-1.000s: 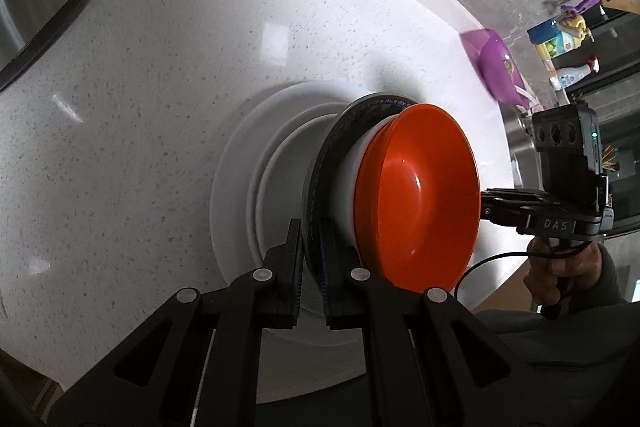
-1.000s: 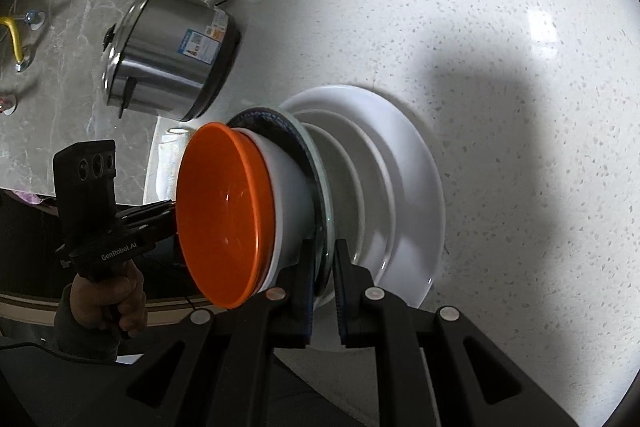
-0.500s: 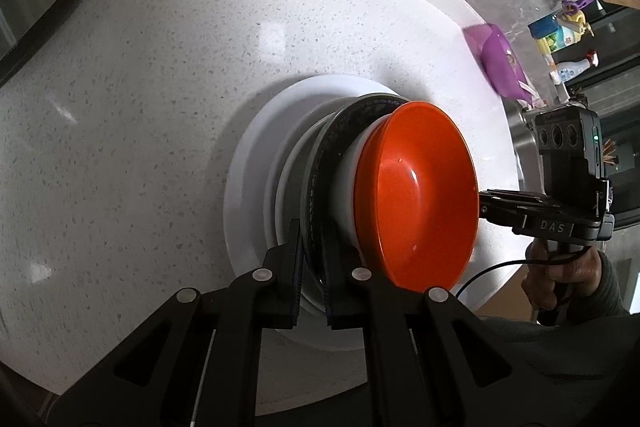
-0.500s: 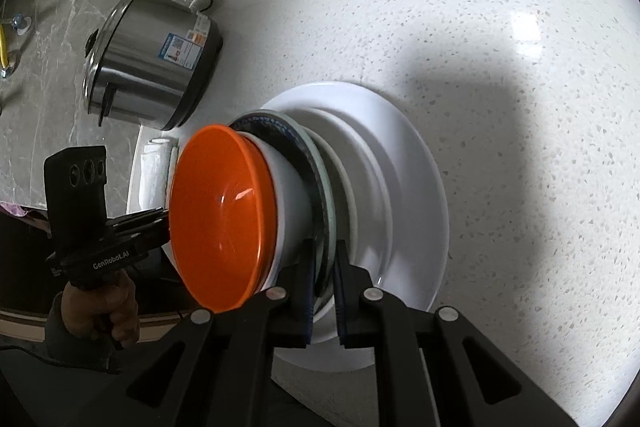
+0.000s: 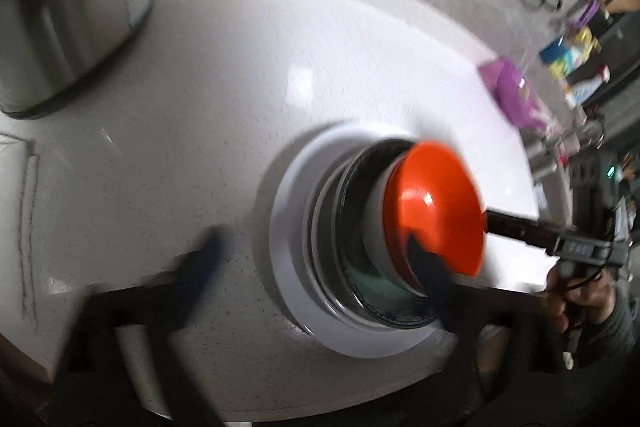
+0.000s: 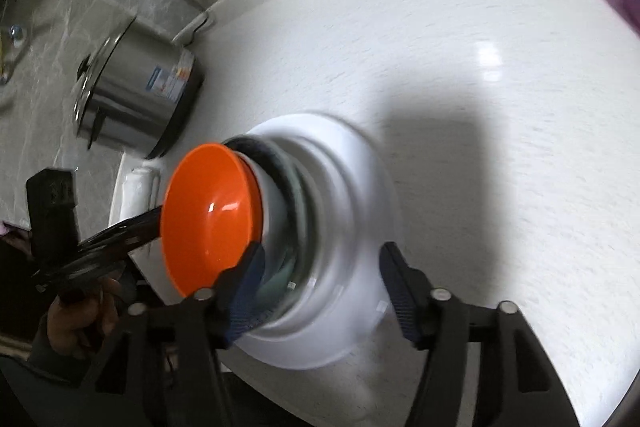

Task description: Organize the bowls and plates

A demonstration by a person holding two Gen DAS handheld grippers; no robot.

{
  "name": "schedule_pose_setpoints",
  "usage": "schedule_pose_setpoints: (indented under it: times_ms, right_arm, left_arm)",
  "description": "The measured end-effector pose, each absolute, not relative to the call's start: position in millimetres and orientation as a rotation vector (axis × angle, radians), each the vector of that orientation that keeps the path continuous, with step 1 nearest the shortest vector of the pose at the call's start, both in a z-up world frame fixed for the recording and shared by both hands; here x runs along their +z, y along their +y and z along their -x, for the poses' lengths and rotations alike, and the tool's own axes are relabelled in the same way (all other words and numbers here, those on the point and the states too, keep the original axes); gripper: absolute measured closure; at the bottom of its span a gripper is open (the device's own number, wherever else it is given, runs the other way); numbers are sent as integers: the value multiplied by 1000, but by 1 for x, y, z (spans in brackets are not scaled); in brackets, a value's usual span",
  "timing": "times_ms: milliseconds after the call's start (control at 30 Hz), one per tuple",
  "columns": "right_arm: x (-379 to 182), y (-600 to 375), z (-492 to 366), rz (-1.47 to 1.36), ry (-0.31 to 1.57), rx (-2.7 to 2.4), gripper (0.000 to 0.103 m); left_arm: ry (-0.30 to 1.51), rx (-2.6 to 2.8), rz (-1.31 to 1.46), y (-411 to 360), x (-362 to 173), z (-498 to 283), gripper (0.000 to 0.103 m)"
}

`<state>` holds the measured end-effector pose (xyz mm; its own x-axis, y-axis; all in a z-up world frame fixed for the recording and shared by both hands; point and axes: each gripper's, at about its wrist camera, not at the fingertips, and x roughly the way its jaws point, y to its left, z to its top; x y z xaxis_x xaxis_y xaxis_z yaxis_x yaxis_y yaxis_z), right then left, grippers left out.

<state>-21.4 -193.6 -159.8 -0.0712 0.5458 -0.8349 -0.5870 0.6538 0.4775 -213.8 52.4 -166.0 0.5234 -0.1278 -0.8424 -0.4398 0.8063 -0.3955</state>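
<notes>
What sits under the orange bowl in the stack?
The orange bowl nests in a white bowl. Under that come a dark-rimmed plate, a greenish glass plate and white plates. How many white plates cannot be told; their centres are covered.

No text can be read in these pictures, because both views are blurred. The steel pot [image 6: 136, 99] near the back edge of the tabletop [image 6: 500, 155] carries a blue and white label [image 6: 170, 83], but its print is too smeared to read. The marking on the body of the right gripper [image 5: 576, 247], seen from the left wrist, is also not legible.
</notes>
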Motion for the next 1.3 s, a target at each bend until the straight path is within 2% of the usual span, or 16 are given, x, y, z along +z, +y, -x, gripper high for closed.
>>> schedule_pose_setpoints:
  times_ms: [100,167,533,600,733,1033,1300]
  right_arm:
    - [-148,-213,21,9,1312,906,22]
    - [-137,-223,23,13,1269,892,18]
    - [-87,-234,62,84,1145,797,16]
    - [-78,-234,70,79,1136,750,16]
    - [-66,-227,85,97,1095,678,16]
    - [-56,-220,98,34,1067,502,16]
    - [-54,-204,110,39,1057,419,16]
  left_arm:
    - [1010,252,593,42,-152,219,0]
    - [1028,288,555,29,-145,219,0]
    - [1082,606,210,-55,-95,220,1]
    - [1063,591,238,-64,-88,223,1]
    - [1008,422,397,-64,-82,221,1]
    - [1073,326,213,-55,-78,192,1]
    - [1098,293,183,-38,-83,186,1]
